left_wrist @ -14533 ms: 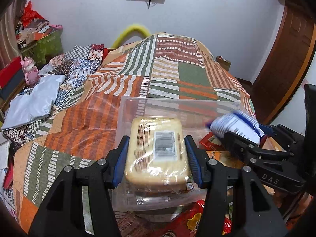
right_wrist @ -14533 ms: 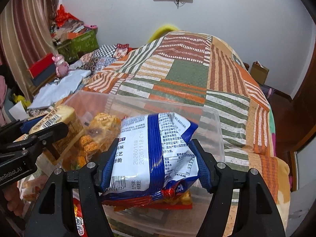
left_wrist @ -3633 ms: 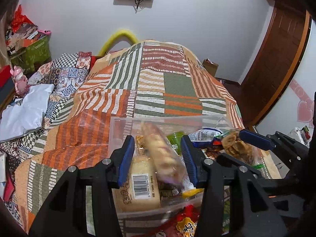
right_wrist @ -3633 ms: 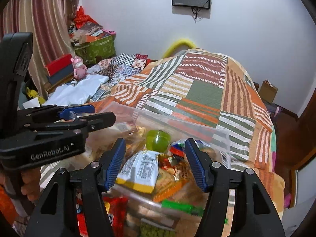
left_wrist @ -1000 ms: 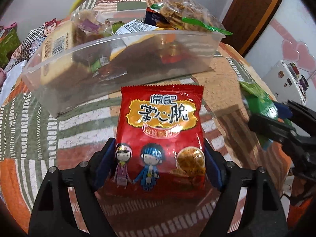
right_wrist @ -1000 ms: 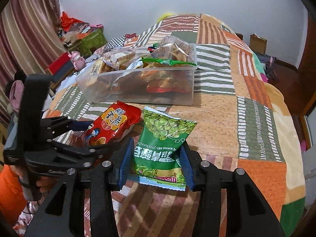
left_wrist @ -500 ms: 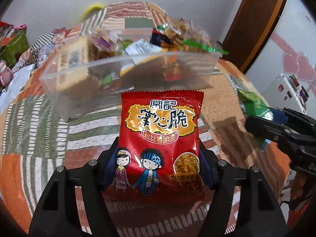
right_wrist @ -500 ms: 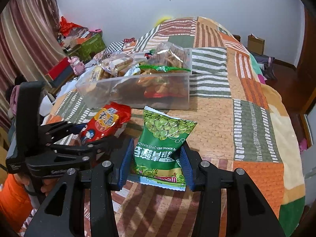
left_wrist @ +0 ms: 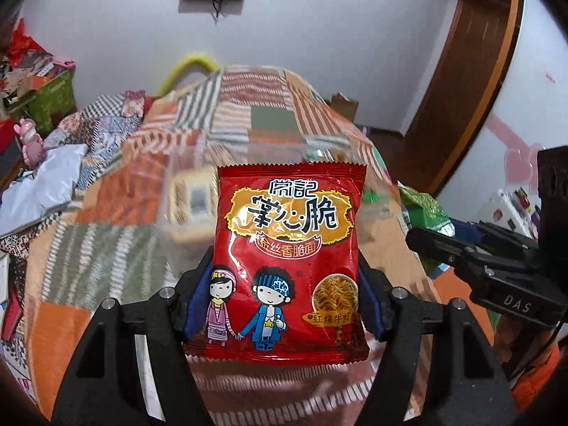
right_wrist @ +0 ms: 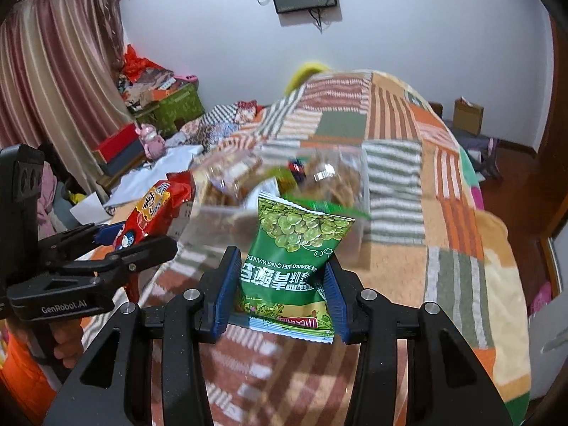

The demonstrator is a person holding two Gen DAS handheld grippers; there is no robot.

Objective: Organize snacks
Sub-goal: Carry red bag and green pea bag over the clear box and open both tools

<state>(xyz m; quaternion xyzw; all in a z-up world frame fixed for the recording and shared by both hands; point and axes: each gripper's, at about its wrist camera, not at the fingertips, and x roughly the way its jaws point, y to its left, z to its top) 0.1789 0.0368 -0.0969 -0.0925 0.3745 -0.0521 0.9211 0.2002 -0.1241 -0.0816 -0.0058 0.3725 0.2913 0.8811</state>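
Note:
My left gripper [left_wrist: 280, 294] is shut on a red noodle-snack packet [left_wrist: 289, 241] and holds it upright above the bed, in front of the clear plastic bin [left_wrist: 184, 191]. My right gripper [right_wrist: 280, 284] is shut on a green pea-snack packet [right_wrist: 294, 248], also lifted, just short of the bin [right_wrist: 340, 177], which holds several snack packs. The red packet [right_wrist: 156, 209] and left gripper [right_wrist: 117, 248] show at the left of the right wrist view. The green packet [left_wrist: 426, 213] and right gripper [left_wrist: 458, 238] show at the right of the left wrist view.
The bin sits on a patchwork bed cover [right_wrist: 443, 234]. Clothes, a pink toy [right_wrist: 151, 138] and a green box [right_wrist: 177, 106] lie at the left by the curtain. A wooden door [left_wrist: 472, 71] is at the right. A cardboard box [right_wrist: 467, 115] stands on the floor.
Both grippers have lifted their packets off the bed cover and tilted up toward the bin; the bin now sits behind the packets instead of above them.

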